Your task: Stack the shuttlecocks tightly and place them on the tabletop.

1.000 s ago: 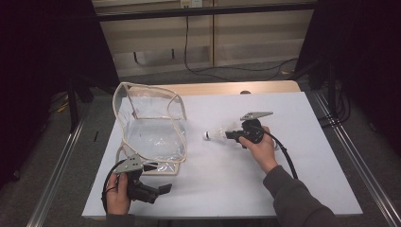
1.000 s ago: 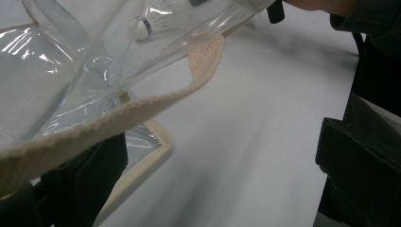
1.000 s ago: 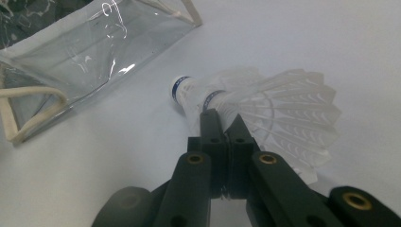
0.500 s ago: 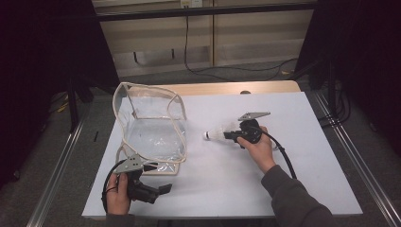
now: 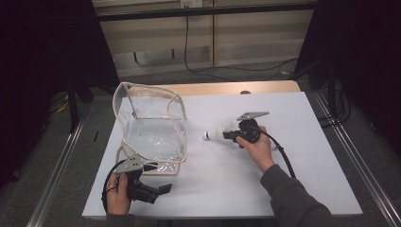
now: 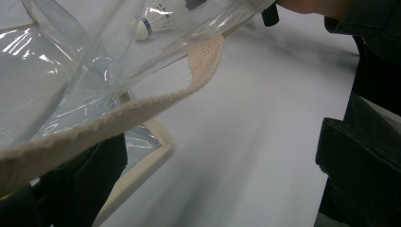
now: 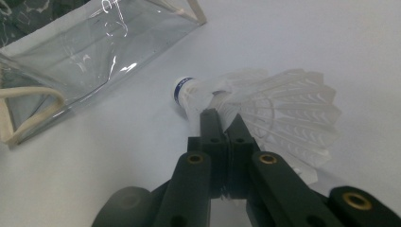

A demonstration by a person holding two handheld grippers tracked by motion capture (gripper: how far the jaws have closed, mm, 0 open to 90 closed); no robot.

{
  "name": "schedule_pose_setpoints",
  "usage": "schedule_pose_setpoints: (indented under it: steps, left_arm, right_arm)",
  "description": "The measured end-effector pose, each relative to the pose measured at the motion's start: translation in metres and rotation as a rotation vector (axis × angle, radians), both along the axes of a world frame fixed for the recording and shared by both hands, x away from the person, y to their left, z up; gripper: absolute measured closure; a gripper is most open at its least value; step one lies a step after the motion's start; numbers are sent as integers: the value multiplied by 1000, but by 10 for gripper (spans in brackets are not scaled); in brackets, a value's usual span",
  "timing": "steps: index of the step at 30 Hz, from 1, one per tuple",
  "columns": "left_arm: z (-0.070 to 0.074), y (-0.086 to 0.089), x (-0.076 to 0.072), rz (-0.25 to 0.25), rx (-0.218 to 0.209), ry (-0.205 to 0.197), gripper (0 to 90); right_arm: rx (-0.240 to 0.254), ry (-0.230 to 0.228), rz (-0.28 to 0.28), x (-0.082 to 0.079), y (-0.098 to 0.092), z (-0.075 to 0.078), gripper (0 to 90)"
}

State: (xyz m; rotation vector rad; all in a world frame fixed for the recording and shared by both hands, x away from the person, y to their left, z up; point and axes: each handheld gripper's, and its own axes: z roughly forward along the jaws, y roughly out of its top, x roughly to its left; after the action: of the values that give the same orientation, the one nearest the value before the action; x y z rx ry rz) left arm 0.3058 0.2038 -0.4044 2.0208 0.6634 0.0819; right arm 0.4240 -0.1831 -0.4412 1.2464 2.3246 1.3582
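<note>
A white feathered shuttlecock (image 5: 215,134) (image 7: 265,109) lies on its side near the table's middle, its cork pointing left toward the bag. My right gripper (image 5: 229,135) (image 7: 222,118) is shut on its feather skirt just behind the cork. A clear plastic bag (image 5: 151,127) (image 7: 94,52) with cream trim stands at the left. My left gripper (image 5: 163,189) (image 6: 222,137) rests near the front left edge, just in front of the bag, jaws wide apart. The bag's cream strap (image 6: 156,101) hangs across its left jaw. Through the clear bag wall (image 6: 47,71) the shuttlecock (image 6: 151,23) shows far off.
A white sheet (image 5: 227,189) covers the table, with a wooden edge (image 5: 213,88) at the back. The right gripper's black cable (image 5: 283,161) trails along the forearm. Metal rails (image 5: 350,161) run along both sides of the table.
</note>
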Motion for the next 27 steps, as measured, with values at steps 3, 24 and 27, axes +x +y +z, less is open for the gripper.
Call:
schedule_pose_setpoints:
  steps: [3,24,27]
  left_arm:
    - [0,0,0,2,-2,2,30]
    - [0,0,0,-2,-3,2,31]
    - [0,0,0,-1,-4,1,30]
  right_arm:
    - [7,2,1,0,0,0,886]
    - [22,10,11,2,2,0,886]
    - [21,9,13,2,2,0,886]
